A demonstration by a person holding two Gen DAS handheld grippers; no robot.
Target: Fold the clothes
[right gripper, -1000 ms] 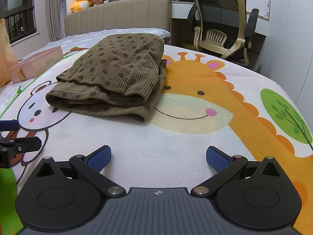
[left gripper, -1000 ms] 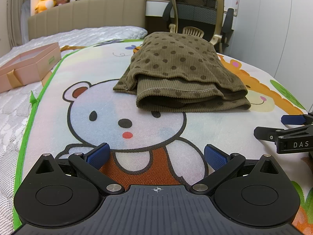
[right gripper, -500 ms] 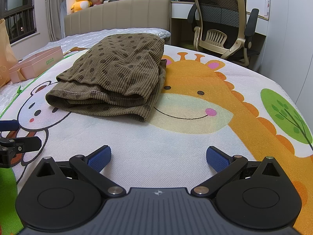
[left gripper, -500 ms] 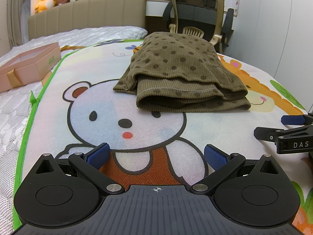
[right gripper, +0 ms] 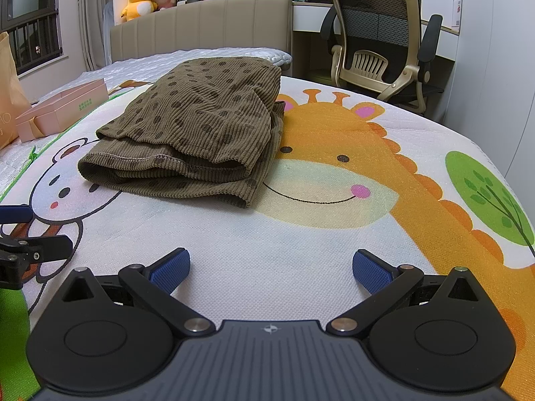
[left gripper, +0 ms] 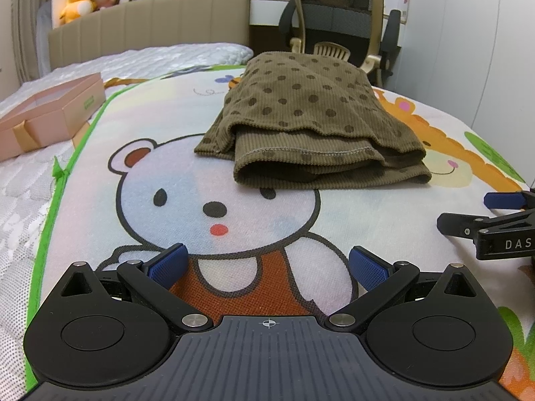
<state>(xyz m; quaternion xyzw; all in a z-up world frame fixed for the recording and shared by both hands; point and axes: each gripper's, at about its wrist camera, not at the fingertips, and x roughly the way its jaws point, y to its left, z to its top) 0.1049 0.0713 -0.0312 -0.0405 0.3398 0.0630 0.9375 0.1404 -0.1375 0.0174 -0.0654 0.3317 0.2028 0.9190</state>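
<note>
Nothing has moved: both the left gripper point(left gripper: 267, 264) and right gripper point(right gripper: 271, 265) rest spread and empty, the folded polka-dot corduroy garment point(left gripper: 311, 133) at twelve o'clock, seemingly finished, needing at most a tidy.

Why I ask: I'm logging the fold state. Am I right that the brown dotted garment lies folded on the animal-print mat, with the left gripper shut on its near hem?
Not quite. The brown dotted garment does lie folded on the animal-print mat, but the left gripper is open and short of its near hem, holding nothing. The left wrist view shows this.
</note>
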